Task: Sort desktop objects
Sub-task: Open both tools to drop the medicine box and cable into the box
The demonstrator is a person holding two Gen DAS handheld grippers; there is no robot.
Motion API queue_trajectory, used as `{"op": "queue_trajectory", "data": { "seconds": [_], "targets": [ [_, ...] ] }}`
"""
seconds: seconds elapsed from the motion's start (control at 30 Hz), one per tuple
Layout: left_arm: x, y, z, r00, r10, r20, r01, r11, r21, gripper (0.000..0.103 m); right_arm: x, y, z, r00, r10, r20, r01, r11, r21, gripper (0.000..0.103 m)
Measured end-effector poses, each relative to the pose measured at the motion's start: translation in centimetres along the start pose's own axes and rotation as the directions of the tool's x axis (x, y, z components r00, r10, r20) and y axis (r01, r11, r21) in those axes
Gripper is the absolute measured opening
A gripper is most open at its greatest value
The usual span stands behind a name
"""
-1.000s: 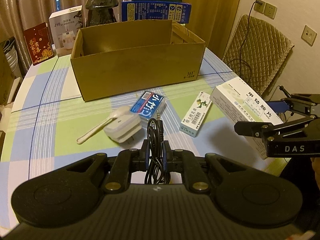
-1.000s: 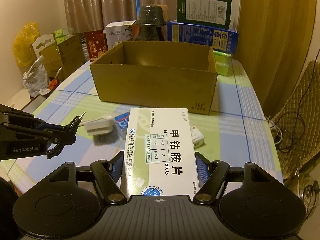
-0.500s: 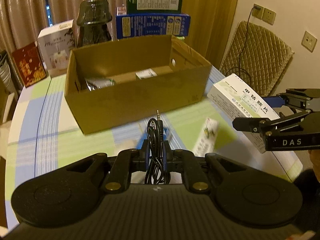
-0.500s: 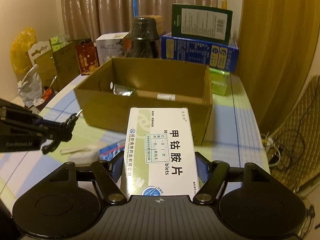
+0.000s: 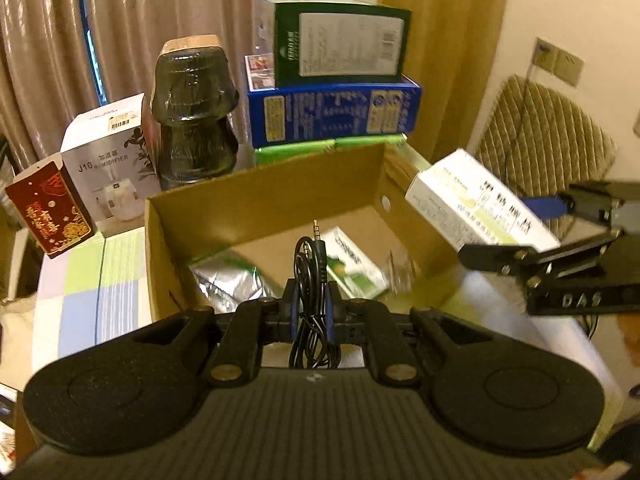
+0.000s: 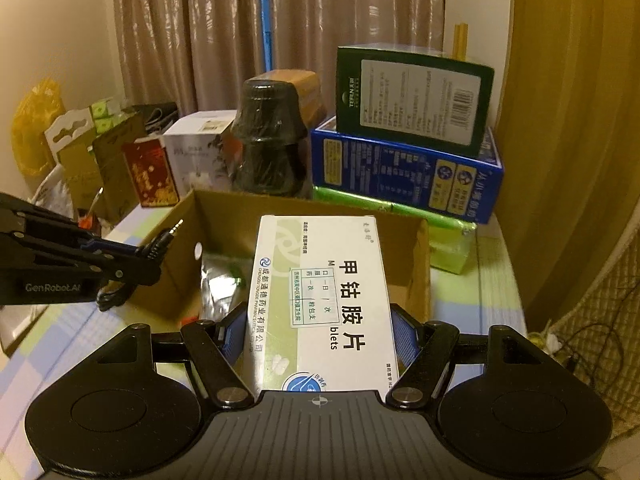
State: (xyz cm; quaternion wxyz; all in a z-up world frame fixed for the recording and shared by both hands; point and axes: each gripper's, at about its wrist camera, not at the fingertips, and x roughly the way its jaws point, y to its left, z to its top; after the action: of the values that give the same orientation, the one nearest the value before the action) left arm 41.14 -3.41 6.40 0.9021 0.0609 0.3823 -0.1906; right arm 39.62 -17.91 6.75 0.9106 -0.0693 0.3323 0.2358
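Left gripper (image 5: 311,304): jaws clenched on coiled black audio cable (image 5: 310,280), plug tip up, held over near wall of cardboard box (image 5: 256,200).
Right gripper (image 6: 320,332): jaws grasping white medicine carton (image 6: 324,292) by long sides, over box's open top.
Box interior: foil pouch (image 5: 228,280), green-white packet (image 5: 352,264).
Beyond, on checked surface (image 5: 88,280): dark wrapped jar (image 5: 192,120), humidifier box (image 5: 108,160), 2 stacked boxes, blue (image 5: 332,112) beneath green (image 5: 340,40).

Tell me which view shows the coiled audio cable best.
The left wrist view: the audio cable sits centred and near, pinched between the left gripper fingers, plug up. The right wrist view shows only its plug tip and a loop beneath that gripper, at the left edge.
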Motion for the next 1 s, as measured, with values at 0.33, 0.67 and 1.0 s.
{"op": "queue_trajectory", "data": {
  "seconds": [0.33, 0.67, 1.0],
  "targets": [
    [5.5, 1.7, 2.1, 1.0, 0.0, -0.028, 0.0, 1.0, -0.021, 0.009, 5.8, -1.5, 1.8, 0.999, -0.015, -0.041, 0.016, 0.999, 0.039, 0.068],
    [8.0, 4.0, 1.9, 1.0, -0.028, 0.0, 0.027, 0.987, -0.156, 0.029, 8.6, -2.2, 1.5, 0.999, 0.011, -0.03, -0.008, 0.996, 0.093, 0.079],
    [4.1, 4.2, -1.4, 1.0, -0.012, 0.029, 0.017, 0.985, -0.171, 0.032, 3.1, -3.5, -2.4, 0.999, -0.014, 0.046, 0.005, 0.983, 0.186, 0.089]
  ]
}}
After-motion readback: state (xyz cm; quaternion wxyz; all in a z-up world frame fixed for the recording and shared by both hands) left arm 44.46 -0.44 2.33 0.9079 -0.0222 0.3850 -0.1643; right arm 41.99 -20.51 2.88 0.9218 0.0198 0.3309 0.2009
